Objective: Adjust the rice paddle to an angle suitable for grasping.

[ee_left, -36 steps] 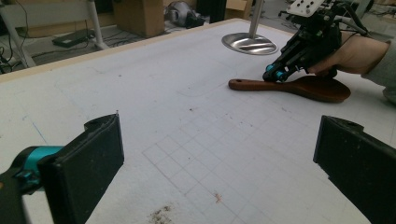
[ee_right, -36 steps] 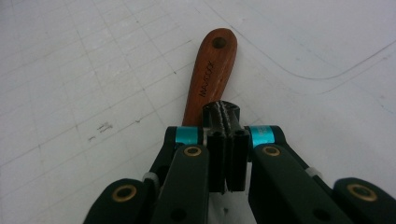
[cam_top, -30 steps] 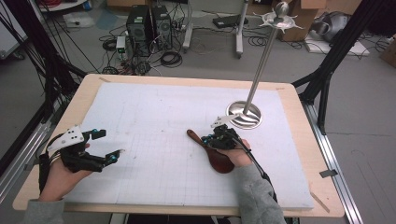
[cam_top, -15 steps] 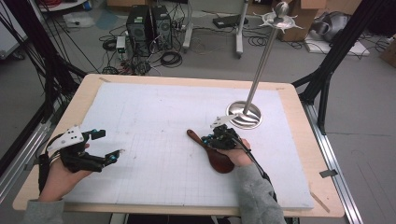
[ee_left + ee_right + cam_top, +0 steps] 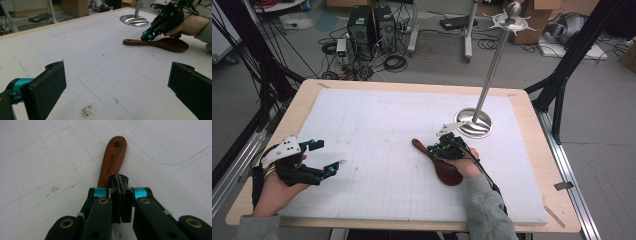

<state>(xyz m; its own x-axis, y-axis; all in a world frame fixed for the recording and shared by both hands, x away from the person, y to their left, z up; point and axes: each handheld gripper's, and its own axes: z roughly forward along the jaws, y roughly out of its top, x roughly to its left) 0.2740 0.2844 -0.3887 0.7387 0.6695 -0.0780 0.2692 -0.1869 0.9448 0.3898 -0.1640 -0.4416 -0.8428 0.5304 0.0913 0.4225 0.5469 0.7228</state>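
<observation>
A dark wooden rice paddle [image 5: 441, 162] is seen lying flat on the white gridded mat [image 5: 377, 125] that covers the wooden table [image 5: 532, 130], right of the mat's centre, with its handle pointed up and to the left and its broad blade toward the person's edge. In the right gripper view the handle [image 5: 111, 160], pierced by a hanging hole near its end and stamped with small lettering too fine to be read, is shown running away from the jaws. The right gripper [image 5: 446, 148] is placed over the paddle where handle meets blade; its two black jaws are pressed together with no gap visible between them, just above or against the handle, and whether wood is actually pinched cannot be told. From the left gripper view, that same gripper [image 5: 147, 37] is shown tipped down onto the paddle [image 5: 160, 43], held by a hand [image 5: 191, 25] in a grey sleeve.

The left gripper [image 5: 325, 157] is held well apart, near the mat's left edge, with its jaws spread wide and nothing between them; bare mat is seen in the gap.

Just beyond the right gripper, a round polished metal base [image 5: 473, 123] is set on the mat, from which a slim pole [image 5: 492, 65] is raised to a pronged top [image 5: 512, 20]. Computer towers [image 5: 372, 27] and tangled cables [image 5: 392, 62] are seen on the floor behind the table.
</observation>
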